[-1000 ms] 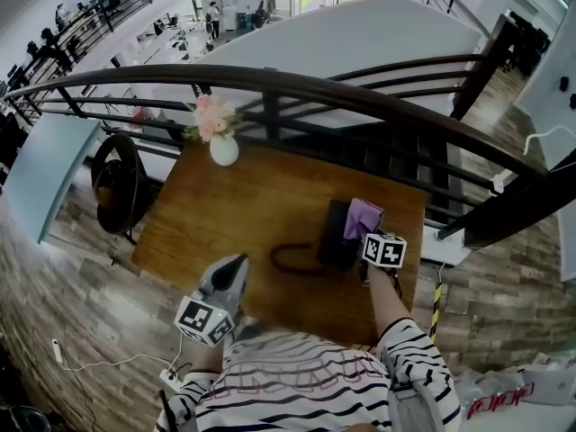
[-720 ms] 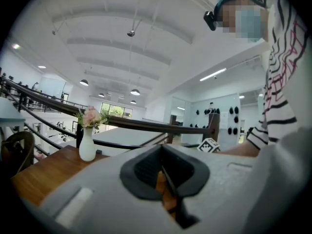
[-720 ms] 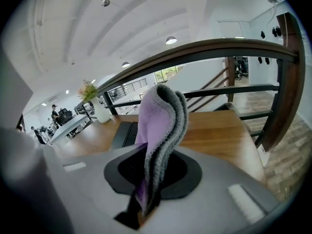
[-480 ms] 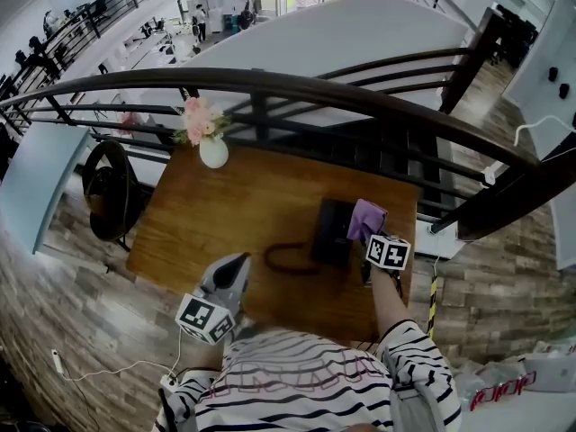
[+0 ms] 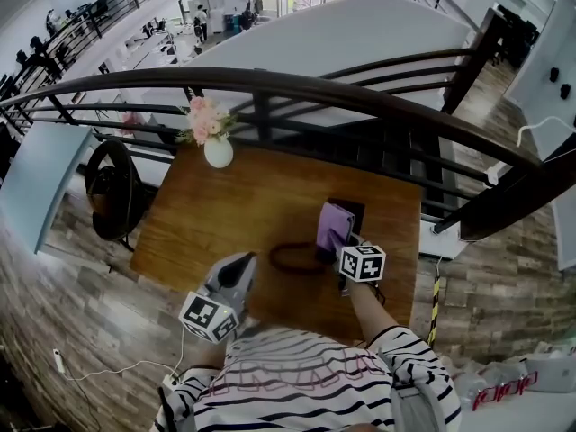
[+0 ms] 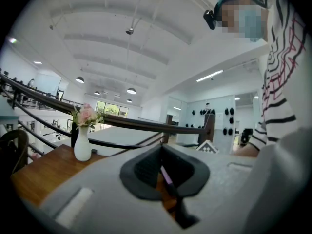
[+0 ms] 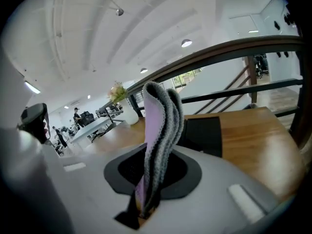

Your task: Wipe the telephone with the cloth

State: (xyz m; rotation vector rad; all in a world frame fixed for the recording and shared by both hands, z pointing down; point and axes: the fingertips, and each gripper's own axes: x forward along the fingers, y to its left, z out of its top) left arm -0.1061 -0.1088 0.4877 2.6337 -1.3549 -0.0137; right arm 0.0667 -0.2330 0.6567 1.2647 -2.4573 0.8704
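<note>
On the wooden table lies a black telephone, its coiled cord looping out to the left. A purple-and-grey cloth covers the phone's left part, and my right gripper is shut on it. In the right gripper view the cloth stands up between the jaws of the right gripper, with the telephone just beyond. My left gripper hovers over the table's near edge, left of the cord. Seen in its own view, the left gripper is shut with nothing in it.
A white vase of pink flowers stands at the table's far left corner, also in the left gripper view as the vase. A dark curved railing runs behind the table. A black chair sits at the table's left end.
My right gripper has drawn the cloth leftward across the telephone, from its right side to its left part. The left gripper has barely moved.
</note>
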